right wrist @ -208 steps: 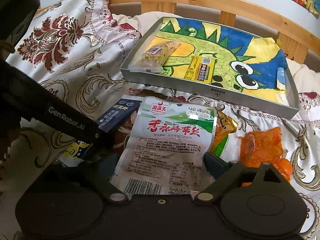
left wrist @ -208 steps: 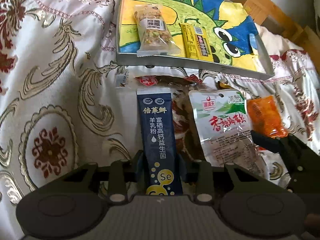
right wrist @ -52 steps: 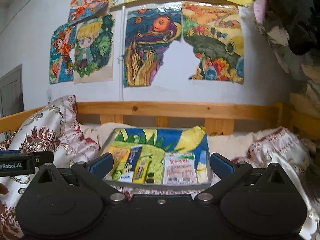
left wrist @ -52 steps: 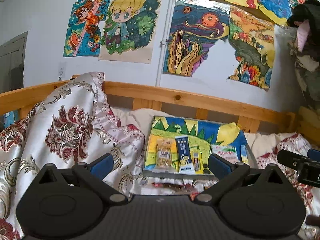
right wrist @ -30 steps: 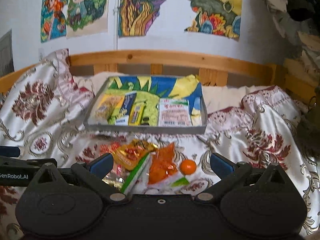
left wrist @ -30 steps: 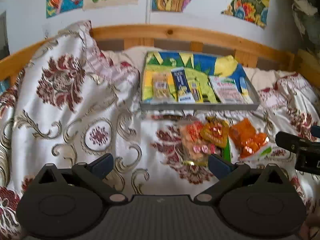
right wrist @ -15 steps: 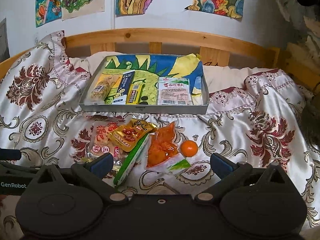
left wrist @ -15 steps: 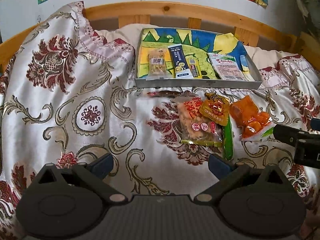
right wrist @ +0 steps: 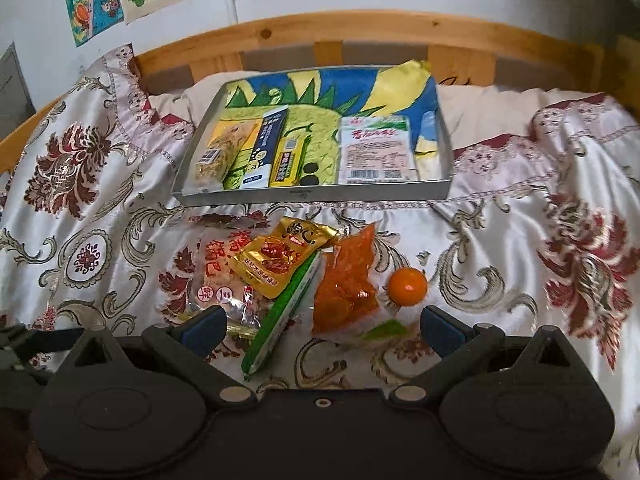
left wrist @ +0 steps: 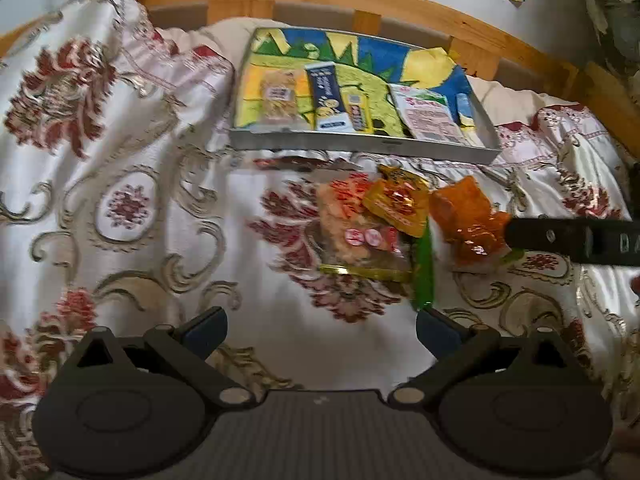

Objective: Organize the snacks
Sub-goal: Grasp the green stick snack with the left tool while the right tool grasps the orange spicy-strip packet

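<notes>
A grey tray (right wrist: pixel 312 195) with a dinosaur picture lies on the bed and holds a nut bar (right wrist: pixel 222 151), a dark blue sachet (right wrist: pixel 266 142), a yellow bar (right wrist: pixel 289 160) and a white-green packet (right wrist: pixel 378 148). In front of it lie a clear red-lettered pack (right wrist: pixel 218 276), a gold packet (right wrist: pixel 280 256), a green stick (right wrist: pixel 286 312), an orange pack (right wrist: pixel 348 280) and an orange ball (right wrist: pixel 408 286). My right gripper (right wrist: pixel 320 330) hangs open just in front of these. My left gripper (left wrist: pixel 318 330) is open too, nearer the clear pack (left wrist: pixel 356 228).
The patterned satin bedspread (left wrist: pixel 132 200) covers the bed. A wooden bed rail (right wrist: pixel 360 28) runs behind the tray, with paintings on the wall above. The right gripper's black body (left wrist: pixel 576 240) crosses the left wrist view at the right.
Both grippers have tilted down from the wall and come closer to the loose snacks. The blue sachet and the white-green packet, held earlier, now lie in the tray.
</notes>
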`<control>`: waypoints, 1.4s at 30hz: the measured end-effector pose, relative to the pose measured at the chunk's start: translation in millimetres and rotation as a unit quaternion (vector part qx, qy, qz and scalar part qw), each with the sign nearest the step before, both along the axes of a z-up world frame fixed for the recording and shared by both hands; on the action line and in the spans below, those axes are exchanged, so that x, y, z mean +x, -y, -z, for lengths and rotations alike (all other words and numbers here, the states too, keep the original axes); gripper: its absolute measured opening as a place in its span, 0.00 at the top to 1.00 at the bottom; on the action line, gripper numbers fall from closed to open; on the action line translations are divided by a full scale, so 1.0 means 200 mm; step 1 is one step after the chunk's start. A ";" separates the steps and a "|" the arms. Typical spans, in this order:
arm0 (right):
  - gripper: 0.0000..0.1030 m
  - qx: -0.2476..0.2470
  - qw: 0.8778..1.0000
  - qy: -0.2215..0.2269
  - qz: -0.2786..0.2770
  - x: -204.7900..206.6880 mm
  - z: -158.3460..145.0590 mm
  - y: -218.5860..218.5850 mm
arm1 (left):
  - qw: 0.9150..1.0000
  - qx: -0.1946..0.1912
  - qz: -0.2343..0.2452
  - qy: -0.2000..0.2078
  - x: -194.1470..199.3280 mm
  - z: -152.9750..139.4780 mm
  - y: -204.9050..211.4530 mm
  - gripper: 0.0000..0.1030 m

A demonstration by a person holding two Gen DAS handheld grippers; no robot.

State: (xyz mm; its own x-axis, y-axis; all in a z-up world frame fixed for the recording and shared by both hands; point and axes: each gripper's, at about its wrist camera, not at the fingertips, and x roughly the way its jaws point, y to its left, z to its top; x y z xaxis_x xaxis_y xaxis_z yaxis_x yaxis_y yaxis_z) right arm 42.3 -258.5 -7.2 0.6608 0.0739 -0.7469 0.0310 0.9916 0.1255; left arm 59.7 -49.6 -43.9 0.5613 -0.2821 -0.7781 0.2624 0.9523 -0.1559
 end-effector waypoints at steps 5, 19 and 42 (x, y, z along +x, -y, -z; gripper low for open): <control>0.01 0.023 1.000 -0.011 -0.019 0.11 0.02 0.10 | 0.999 -0.045 0.012 -0.011 0.05 0.04 0.04 0.01; 0.04 0.146 0.986 -0.067 -0.045 0.35 0.20 0.22 | 0.993 -0.085 0.080 0.011 0.13 0.11 0.19 0.01; 0.61 0.102 0.990 -0.096 -0.020 0.41 0.28 0.22 | 0.984 -0.117 0.128 -0.041 0.36 0.24 0.34 0.62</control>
